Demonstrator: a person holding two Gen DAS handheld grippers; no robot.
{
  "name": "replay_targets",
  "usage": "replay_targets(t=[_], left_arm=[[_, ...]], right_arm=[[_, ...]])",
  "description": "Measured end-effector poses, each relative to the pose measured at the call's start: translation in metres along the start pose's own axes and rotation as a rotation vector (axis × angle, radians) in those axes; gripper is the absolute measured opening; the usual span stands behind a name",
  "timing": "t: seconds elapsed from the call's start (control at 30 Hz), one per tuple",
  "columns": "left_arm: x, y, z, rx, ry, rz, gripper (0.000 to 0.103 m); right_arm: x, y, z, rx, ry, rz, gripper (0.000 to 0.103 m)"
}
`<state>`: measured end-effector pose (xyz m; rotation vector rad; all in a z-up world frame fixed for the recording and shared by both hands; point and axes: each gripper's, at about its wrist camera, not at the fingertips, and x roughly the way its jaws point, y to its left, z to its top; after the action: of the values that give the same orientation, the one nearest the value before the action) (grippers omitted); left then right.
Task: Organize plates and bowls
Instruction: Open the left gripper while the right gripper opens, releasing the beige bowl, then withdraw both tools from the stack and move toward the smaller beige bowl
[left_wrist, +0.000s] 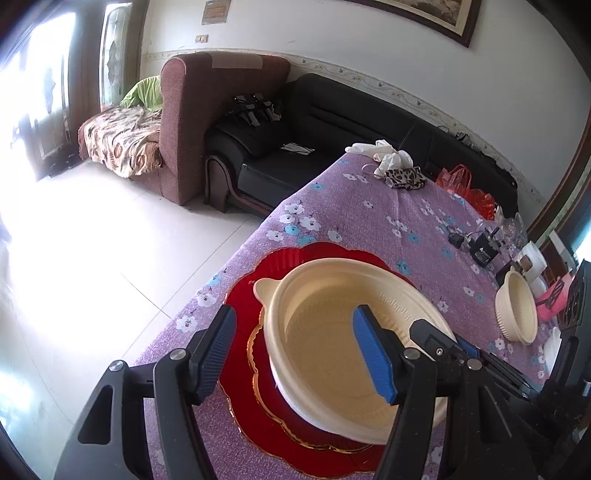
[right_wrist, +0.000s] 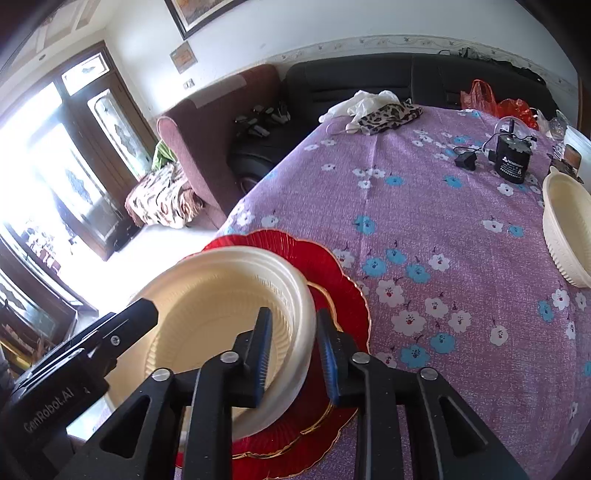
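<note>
A cream plastic bowl (left_wrist: 332, 343) sits on stacked red scalloped plates (left_wrist: 240, 369) at the near left edge of the purple flowered table. My left gripper (left_wrist: 299, 350) is open, its fingers astride the bowl's left rim without touching it. My right gripper (right_wrist: 291, 354) has its fingers on either side of the same bowl's (right_wrist: 221, 306) right rim, a small gap visible; the red plates (right_wrist: 343, 288) lie under it. A second cream bowl (left_wrist: 517, 306) stands at the far right, also in the right wrist view (right_wrist: 569, 229).
The table (right_wrist: 443, 229) also carries a black jar with a charger (right_wrist: 511, 162), a leopard-print cloth and white gloves (right_wrist: 384, 110), and red bags (right_wrist: 513, 107). Sofas (left_wrist: 295, 140) stand beyond; the floor drops off on the left.
</note>
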<state>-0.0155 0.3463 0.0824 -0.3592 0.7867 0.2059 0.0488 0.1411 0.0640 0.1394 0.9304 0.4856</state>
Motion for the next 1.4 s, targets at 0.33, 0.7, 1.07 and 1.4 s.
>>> replay_targets(t=[0.33,0.7,1.07,1.4], left_arm=[[-0.037,0.033,-0.01,-0.114,-0.064,-0.044,0.072],[-0.046,0.056,-0.033,-0.158,-0.057,-0.029,0.072],[-0.062,0.039,-0.043,-0.084,-0.083,0.007,0.072],[-0.097,-0.03,-0.062,0.14,-0.231,0.144,0.089]], right_arm=[[-0.037,-0.002,-0.006,0.0,-0.085,-0.003,0.038],[-0.061,0.027,-0.036,-0.108,-0.119,0.016,0.038],[-0.081,0.015,-0.032,-0.05,-0.174,0.028,0.037],[-0.114,-0.016,-0.051,-0.029,-0.207,0.003,0.042]])
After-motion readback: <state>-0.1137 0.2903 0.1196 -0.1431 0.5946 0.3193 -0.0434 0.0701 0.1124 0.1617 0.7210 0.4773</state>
